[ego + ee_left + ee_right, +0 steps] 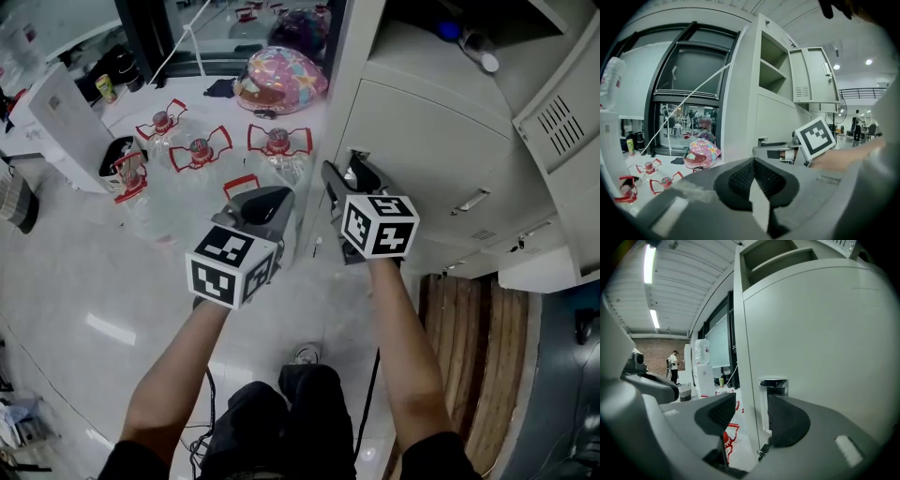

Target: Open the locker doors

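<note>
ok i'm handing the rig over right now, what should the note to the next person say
Left gripper: shut and empty, held beside the right one, touching nothing.
Right gripper: open, with the chrome handle of the closed locker door lined up in the gap between its jaws, not gripped yet.
Done: the upper door already stands swung open.
Left: close the right gripper on the handle and pull this door open, then check lower down for any other doors that are shut.
</note>
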`<state>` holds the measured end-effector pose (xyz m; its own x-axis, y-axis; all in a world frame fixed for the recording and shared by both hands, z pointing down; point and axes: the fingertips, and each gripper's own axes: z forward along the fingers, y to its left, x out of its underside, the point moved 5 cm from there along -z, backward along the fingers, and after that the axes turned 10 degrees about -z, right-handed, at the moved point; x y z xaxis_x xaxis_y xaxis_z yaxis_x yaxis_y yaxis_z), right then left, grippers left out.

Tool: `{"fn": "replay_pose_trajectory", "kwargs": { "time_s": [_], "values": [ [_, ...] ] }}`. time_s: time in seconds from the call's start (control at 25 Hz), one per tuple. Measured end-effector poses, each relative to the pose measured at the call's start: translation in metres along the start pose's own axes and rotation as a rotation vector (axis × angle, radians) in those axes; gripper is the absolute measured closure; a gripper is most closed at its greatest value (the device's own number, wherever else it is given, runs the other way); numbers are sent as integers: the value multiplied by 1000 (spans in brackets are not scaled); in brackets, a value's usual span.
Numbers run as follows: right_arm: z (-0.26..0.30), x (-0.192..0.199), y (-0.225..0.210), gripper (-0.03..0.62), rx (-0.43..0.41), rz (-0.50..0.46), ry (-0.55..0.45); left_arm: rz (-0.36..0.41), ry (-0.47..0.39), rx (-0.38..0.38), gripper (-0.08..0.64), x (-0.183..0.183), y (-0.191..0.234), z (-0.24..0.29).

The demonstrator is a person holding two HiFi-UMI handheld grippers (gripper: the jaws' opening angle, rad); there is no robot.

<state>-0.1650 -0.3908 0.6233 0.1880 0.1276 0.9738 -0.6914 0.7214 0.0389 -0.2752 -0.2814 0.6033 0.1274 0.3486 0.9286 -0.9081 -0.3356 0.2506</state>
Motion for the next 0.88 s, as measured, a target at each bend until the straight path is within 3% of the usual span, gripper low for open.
{"fn": "replay_pose_trajectory", "kwargs": {
  "time_s": [0.88],
  "values": [
    [-76,13,36,412,29,47,61,-6,71,54,557,9,-52,-51]
  ]
}}
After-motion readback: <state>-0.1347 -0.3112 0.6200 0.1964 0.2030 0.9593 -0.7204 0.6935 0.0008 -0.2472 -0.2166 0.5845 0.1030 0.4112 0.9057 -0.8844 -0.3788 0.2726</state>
